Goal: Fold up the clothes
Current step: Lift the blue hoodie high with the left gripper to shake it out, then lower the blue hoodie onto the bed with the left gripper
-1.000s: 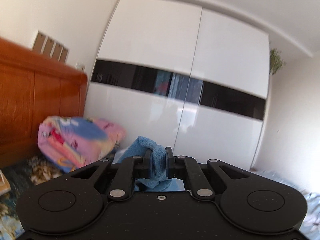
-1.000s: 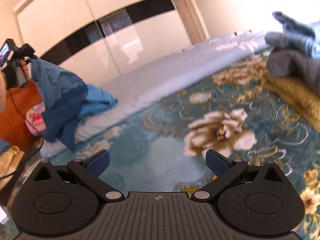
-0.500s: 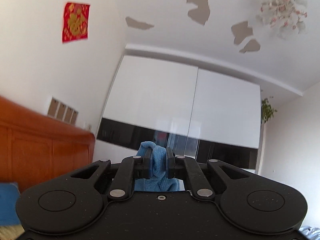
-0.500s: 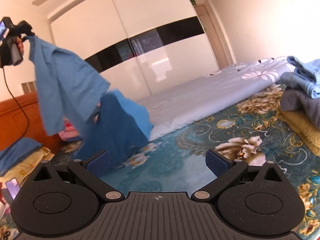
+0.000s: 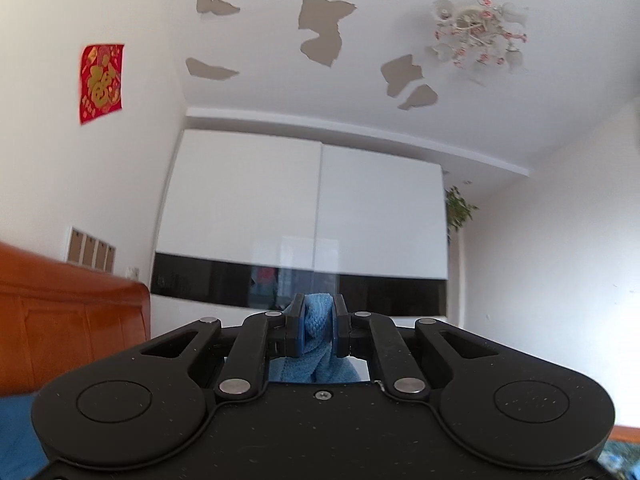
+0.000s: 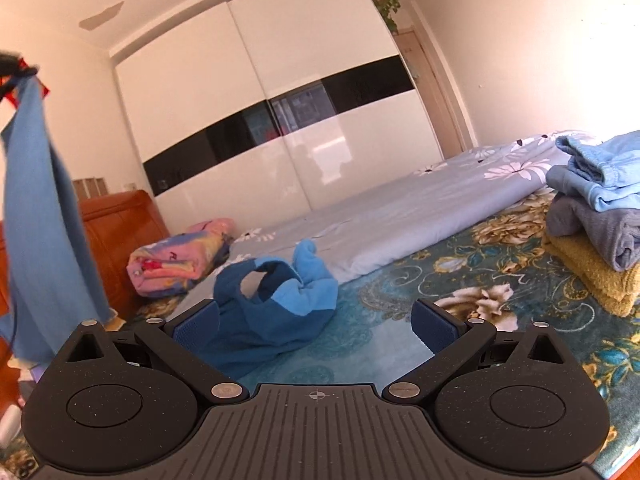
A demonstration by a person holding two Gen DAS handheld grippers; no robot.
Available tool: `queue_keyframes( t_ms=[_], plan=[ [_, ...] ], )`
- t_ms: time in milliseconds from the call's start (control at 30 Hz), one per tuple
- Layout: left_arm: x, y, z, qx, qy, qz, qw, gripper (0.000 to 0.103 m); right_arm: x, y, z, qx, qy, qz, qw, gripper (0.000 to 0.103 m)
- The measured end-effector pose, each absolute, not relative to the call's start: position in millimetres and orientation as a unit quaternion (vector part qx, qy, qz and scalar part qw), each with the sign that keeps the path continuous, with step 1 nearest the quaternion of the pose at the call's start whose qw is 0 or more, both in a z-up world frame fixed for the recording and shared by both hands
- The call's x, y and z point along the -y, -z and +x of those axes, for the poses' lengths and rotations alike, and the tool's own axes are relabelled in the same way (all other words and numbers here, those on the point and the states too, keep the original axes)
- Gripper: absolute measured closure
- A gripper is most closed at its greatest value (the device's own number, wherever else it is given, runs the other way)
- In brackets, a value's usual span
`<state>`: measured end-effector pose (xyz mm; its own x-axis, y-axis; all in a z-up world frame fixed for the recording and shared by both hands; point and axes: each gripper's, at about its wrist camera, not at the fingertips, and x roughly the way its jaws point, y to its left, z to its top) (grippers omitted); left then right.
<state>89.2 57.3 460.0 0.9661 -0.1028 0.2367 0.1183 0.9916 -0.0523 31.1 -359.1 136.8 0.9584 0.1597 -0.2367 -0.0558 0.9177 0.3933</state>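
Observation:
My left gripper (image 5: 318,326) is shut on a fold of a blue garment (image 5: 316,322) and points up at the wardrobe and ceiling. In the right wrist view that garment (image 6: 36,208) hangs in a long strip from the left gripper (image 6: 12,68) high at the left edge. Its lower part (image 6: 276,304), light and dark blue, lies crumpled on the floral bedspread (image 6: 400,340). My right gripper (image 6: 316,320) is open just above the bedspread, right in front of the crumpled part, with nothing between its pads.
A stack of folded clothes (image 6: 596,216) stands at the right: blue on grey on yellow. A rolled pink blanket (image 6: 180,260) lies by the wooden headboard (image 6: 120,236). A grey-blue flowered quilt (image 6: 400,208) runs along the far side before the white wardrobe (image 6: 280,120).
The left gripper has swung up and to the left, lifting the blue garment so it stretches into a long hanging strip. The right gripper has risen a little and tilted up, still open.

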Motion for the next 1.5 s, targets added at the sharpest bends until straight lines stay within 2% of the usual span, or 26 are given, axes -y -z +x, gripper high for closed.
queue_keyframes(
  t_ms=[233, 467, 700, 733, 933, 1133, 1167, 1233, 1333, 1367, 1500],
  plan=[
    [-76, -341, 68, 0.032, 0.023, 0.028, 0.999, 0.095, 350, -129, 28, -0.146, -0.056, 0.194, 0.969, 0.0],
    [-82, -231, 118, -0.12, 0.014, 0.008, 0.993, 0.096, 325, -120, 30, -0.175, -0.076, 0.174, 0.966, 0.0],
    [-49, -185, 170, -0.179, 0.07, -0.02, 0.981, 0.095, 327, -111, 38, -0.203, -0.056, 0.164, 0.964, 0.0],
    [-43, -181, 180, -0.184, 0.079, -0.025, 0.98, 0.092, 328, -110, 40, -0.207, -0.054, 0.162, 0.963, 0.0],
    [14, -148, 258, -0.232, 0.119, -0.034, 0.965, 0.053, 335, -103, 54, -0.233, -0.037, 0.142, 0.961, 0.0],
    [59, -102, 328, -0.278, 0.108, -0.021, 0.954, 0.041, 352, -89, 70, -0.254, -0.003, 0.151, 0.955, 0.0],
    [64, -95, 336, -0.286, 0.105, -0.017, 0.952, 0.033, 354, -88, 71, -0.256, 0.001, 0.152, 0.955, 0.0],
    [73, -83, 347, -0.292, 0.075, 0.004, 0.954, 0.027, 361, -85, 75, -0.261, 0.012, 0.153, 0.953, 0.0],
    [73, -72, 356, -0.253, 0.01, 0.037, 0.967, 0.026, 369, -79, 82, -0.269, 0.025, 0.155, 0.95, 0.0],
    [70, -69, 361, -0.244, -0.002, 0.045, 0.969, 0.023, 370, -77, 84, -0.272, 0.025, 0.155, 0.949, 0.0],
    [53, -56, 388, -0.265, -0.003, 0.07, 0.962, 0.017, 372, -66, 94, -0.291, 0.024, 0.155, 0.944, 0.0]
  ],
)
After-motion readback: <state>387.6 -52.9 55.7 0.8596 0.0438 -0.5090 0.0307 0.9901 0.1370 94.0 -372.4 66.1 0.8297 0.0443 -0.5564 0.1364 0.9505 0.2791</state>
